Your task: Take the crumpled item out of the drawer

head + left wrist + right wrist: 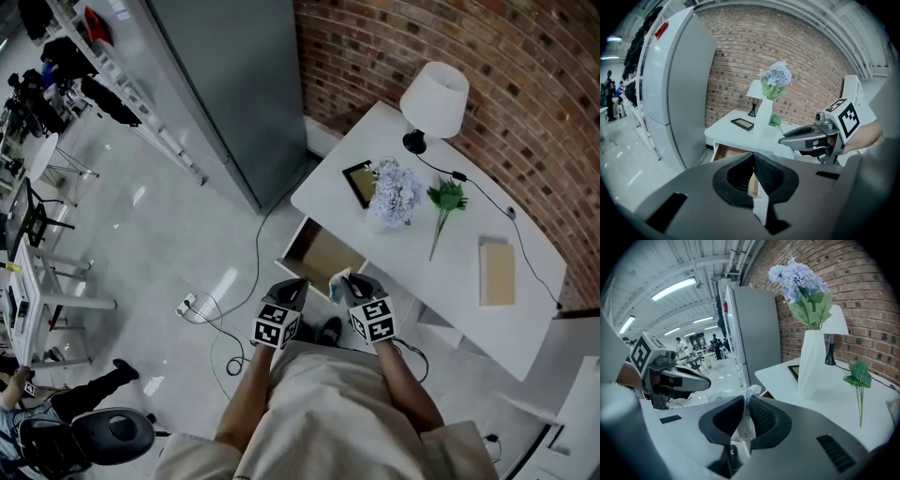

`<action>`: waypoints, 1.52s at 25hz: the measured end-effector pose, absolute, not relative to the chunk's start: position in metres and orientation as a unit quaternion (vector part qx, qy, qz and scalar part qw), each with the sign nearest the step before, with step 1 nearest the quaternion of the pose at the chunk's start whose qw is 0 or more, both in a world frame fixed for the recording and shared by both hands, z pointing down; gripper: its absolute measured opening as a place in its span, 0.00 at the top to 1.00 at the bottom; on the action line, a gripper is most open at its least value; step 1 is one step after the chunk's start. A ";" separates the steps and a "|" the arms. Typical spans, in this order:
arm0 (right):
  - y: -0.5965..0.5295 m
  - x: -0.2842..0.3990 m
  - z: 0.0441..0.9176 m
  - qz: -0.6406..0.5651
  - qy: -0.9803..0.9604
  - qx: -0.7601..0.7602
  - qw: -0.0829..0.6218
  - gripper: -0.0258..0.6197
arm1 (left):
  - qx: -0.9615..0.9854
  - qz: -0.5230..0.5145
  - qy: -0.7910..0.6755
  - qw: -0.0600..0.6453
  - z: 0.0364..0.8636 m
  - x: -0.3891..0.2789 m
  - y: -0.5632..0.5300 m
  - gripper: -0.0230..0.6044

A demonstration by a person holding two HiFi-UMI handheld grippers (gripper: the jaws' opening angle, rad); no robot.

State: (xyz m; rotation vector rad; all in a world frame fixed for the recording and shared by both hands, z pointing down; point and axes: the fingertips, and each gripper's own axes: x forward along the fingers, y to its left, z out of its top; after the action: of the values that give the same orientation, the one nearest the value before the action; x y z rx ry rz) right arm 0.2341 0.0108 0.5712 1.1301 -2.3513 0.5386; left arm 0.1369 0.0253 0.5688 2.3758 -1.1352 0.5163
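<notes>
The crumpled item is a wad of thin whitish wrap pinched between the jaws of my right gripper, its top poking out above the tips. In the head view the right gripper holds this crumpled item just in front of the open drawer. The drawer hangs out of the white desk and shows a bare brown floor. My left gripper hovers beside it on the left, jaws pressed together with nothing between them. In the left gripper view the drawer lies below and ahead.
On the desk stand a white lamp, a vase of pale flowers, a dark frame, a green sprig and a tan book. A grey cabinet rises left of the desk. A cable and power strip lie on the floor.
</notes>
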 end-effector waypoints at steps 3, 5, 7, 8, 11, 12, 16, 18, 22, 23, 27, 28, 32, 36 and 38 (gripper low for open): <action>0.013 0.233 0.573 0.198 -0.857 0.411 0.238 0.86 | 0.863 0.188 -0.410 0.228 0.571 0.138 0.029 0.94; 0.013 0.234 0.574 0.199 -0.857 0.411 0.238 0.86 | 0.863 0.189 -0.409 0.228 0.572 0.139 0.030 0.94; 0.014 0.235 0.575 0.200 -0.856 0.412 0.237 0.86 | 0.863 0.190 -0.409 0.228 0.573 0.139 0.032 0.94; 0.015 0.235 0.576 0.201 -0.856 0.413 0.237 0.86 | 0.863 0.191 -0.409 0.228 0.574 0.139 0.033 0.94; 0.015 0.235 0.578 0.204 -0.855 0.415 0.237 0.86 | 0.863 0.193 -0.408 0.227 0.576 0.139 0.035 0.94; 0.015 0.235 0.579 0.204 -0.854 0.415 0.238 0.86 | 0.863 0.194 -0.408 0.227 0.576 0.139 0.035 0.94; 0.015 0.233 0.579 0.204 -0.856 0.412 0.238 0.86 | 0.863 0.198 -0.407 0.226 0.578 0.139 0.035 0.94; 0.015 0.232 0.579 0.205 -0.857 0.410 0.236 0.86 | 0.863 0.199 -0.406 0.225 0.578 0.139 0.035 0.94; 0.015 0.232 0.578 0.208 -0.857 0.409 0.234 0.86 | 0.863 0.201 -0.405 0.224 0.578 0.141 0.035 0.94; 0.014 0.232 0.578 0.209 -0.857 0.409 0.233 0.86 | 0.863 0.202 -0.405 0.223 0.578 0.141 0.034 0.94; 0.013 0.234 0.580 0.214 -0.856 0.410 0.231 0.86 | 0.864 0.204 -0.404 0.222 0.578 0.143 0.034 0.94; 0.013 0.234 0.581 0.215 -0.856 0.410 0.231 0.86 | 0.864 0.204 -0.404 0.222 0.578 0.143 0.033 0.94; 0.013 0.236 0.581 0.215 -0.855 0.410 0.234 0.86 | 0.864 0.205 -0.403 0.222 0.577 0.145 0.033 0.94; 0.013 0.237 0.583 0.218 -0.855 0.409 0.233 0.86 | 0.864 0.206 -0.403 0.222 0.578 0.146 0.032 0.94; 0.013 0.238 0.584 0.219 -0.854 0.409 0.234 0.86 | 0.864 0.205 -0.403 0.223 0.579 0.146 0.032 0.94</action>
State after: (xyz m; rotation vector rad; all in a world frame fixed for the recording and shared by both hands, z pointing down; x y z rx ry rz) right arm 0.2382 0.0134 0.5843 1.1236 -2.3447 0.6019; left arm 0.1464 0.0322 0.5794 2.3844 -1.1124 0.5672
